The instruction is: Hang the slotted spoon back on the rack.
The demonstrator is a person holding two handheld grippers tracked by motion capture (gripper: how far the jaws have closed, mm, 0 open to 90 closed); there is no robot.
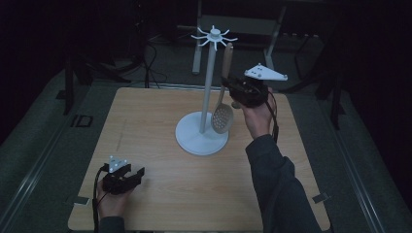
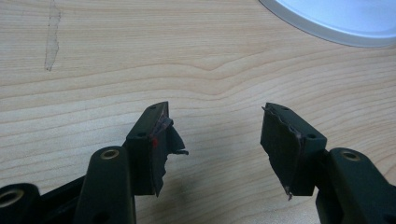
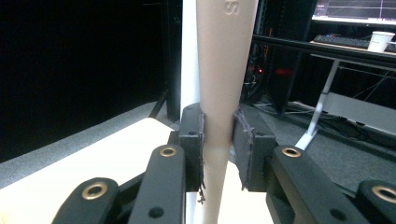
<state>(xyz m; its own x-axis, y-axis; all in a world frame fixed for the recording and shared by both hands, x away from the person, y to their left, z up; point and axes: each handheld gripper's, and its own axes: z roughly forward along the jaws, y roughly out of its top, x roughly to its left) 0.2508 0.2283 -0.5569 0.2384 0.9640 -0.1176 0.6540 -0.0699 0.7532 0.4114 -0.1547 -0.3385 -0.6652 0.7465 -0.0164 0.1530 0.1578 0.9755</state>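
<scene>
While my left gripper (image 1: 138,173) rests low near the front left corner of the wooden table (image 1: 145,126), its jaws stand wide apart with nothing between them, just bare wood grain below in its own view. Moving up the table, I've got the white stand's round base (image 1: 201,135) sitting near the middle, its thin pole rising to a ring of short hooks (image 1: 214,35) at the top. Just right of the pole hangs the slotted spoon (image 1: 223,115), bowl down near the base, pale handle pointing up toward the hooks. My right gripper (image 1: 229,86) is up there near the far right edge, jaws clamped on that handle from both sides. Whether the handle's tip actually touches a hook, I can't quite tell in this dim light.
</scene>
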